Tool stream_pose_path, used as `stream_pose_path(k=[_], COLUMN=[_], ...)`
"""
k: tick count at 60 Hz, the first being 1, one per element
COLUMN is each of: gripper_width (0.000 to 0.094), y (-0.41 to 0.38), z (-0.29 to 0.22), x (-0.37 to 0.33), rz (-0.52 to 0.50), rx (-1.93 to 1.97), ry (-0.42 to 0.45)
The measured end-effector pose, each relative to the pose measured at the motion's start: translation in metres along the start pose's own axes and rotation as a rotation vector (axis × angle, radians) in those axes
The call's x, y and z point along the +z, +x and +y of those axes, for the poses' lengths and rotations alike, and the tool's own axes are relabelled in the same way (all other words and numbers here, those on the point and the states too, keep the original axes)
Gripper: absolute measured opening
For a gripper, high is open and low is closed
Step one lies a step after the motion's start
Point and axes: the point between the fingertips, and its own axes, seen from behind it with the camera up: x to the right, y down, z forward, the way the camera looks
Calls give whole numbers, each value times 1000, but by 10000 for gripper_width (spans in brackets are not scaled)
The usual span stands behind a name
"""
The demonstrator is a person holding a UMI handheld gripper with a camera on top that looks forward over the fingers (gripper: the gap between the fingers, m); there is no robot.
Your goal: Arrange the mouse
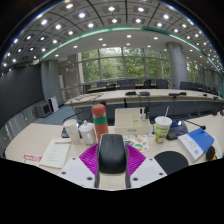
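We record one black, rounded computer mouse (112,153) between the gripper (112,160) fingers, purple pads (90,158) close at both sides; we cannot tell whether they press it. Ahead on the pale desk (30,145): orange-capped bottle (99,119), green-banded paper cup (162,128)

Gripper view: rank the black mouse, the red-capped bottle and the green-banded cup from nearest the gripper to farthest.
1. Black mouse: between the fingers of the gripper, on the near table.
2. and 3. Red-capped bottle, beyond to the left, and green-banded cup, beyond to the right: too close to call.
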Motion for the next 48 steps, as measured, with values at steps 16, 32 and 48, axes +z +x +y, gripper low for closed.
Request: stream_pose_path(k=[16, 32, 48], gripper_width=[340, 342, 436], y=[174, 242, 252], z=[17, 116, 142], x=[24, 58, 61], rz=[188, 220, 228], rx=[-58, -6, -6], ry=[-39, -209, -237])
